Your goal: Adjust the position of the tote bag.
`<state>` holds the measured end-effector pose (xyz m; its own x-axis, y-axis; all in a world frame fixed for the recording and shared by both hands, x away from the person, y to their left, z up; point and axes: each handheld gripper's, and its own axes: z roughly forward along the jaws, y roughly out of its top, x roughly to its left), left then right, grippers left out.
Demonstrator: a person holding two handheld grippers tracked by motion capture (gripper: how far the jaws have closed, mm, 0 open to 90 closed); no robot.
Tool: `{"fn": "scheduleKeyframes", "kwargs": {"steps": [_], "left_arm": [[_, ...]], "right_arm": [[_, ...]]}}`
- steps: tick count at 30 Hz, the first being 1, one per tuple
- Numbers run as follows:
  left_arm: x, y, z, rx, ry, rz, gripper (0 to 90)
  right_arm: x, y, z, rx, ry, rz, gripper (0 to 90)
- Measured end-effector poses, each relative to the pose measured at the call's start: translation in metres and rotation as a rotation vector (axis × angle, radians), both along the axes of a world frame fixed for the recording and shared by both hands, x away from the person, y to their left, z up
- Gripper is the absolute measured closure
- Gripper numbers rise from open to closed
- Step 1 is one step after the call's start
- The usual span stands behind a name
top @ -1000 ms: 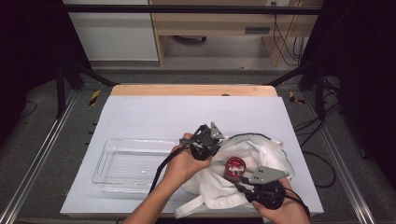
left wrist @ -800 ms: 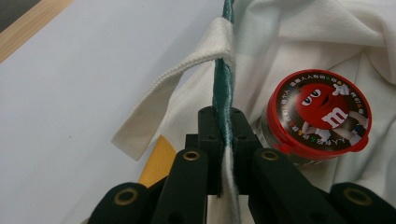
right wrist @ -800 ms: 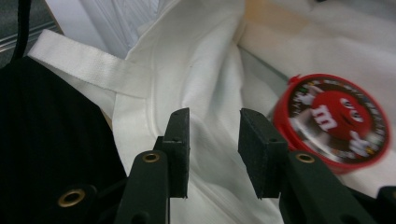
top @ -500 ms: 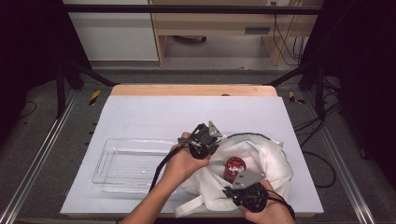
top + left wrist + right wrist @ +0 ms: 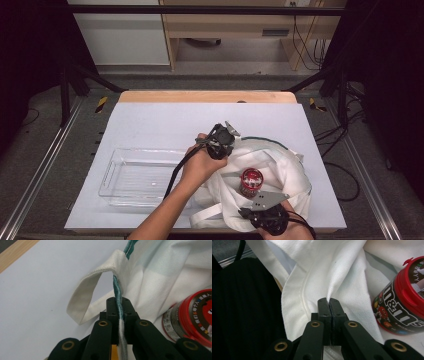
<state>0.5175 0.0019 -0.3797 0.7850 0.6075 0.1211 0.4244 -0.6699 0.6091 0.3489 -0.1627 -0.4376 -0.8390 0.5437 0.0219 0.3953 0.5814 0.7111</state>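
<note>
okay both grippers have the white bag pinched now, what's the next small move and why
Probably pull the two grips apart to widen the mouth. The left gripper pinches the white bag at its green-trimmed rim, the right gripper pinches the near edge, and the red-lidded candy jar sits between them.

Candy tub (image 5: pixel 250 181) in cloth bag (image 5: pixel 280 165), right of tray (image 5: pixel 117 172).

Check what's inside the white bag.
One red-lidded candy tub sits in the white bag's open mouth. The left gripper and the right gripper pinch its edges. Folds of cloth hide whatever lies deeper in the bag.
</note>
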Motion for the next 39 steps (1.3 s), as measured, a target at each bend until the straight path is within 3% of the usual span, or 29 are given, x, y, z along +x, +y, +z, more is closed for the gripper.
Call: {"fn": "scheduleKeyframes", "kwargs": {"steps": [10, 17, 39], "left_arm": [[0.014, -0.003, -0.004, 0.019, 0.004, 0.024, 87.3], [0.019, -0.002, 0.001, 0.011, -0.012, 0.034, 87.3], [0.032, -0.013, -0.012, 0.050, -0.003, 0.049, 87.2]], "right_arm": [[-0.001, -0.002, -0.002, 0.029, 0.031, 0.028, 89.9], [-0.001, -0.004, 0.001, 0.035, 0.035, 0.037, 89.9], [-0.004, -0.004, -0.007, 0.051, 0.059, 0.072, 90.0]]}}
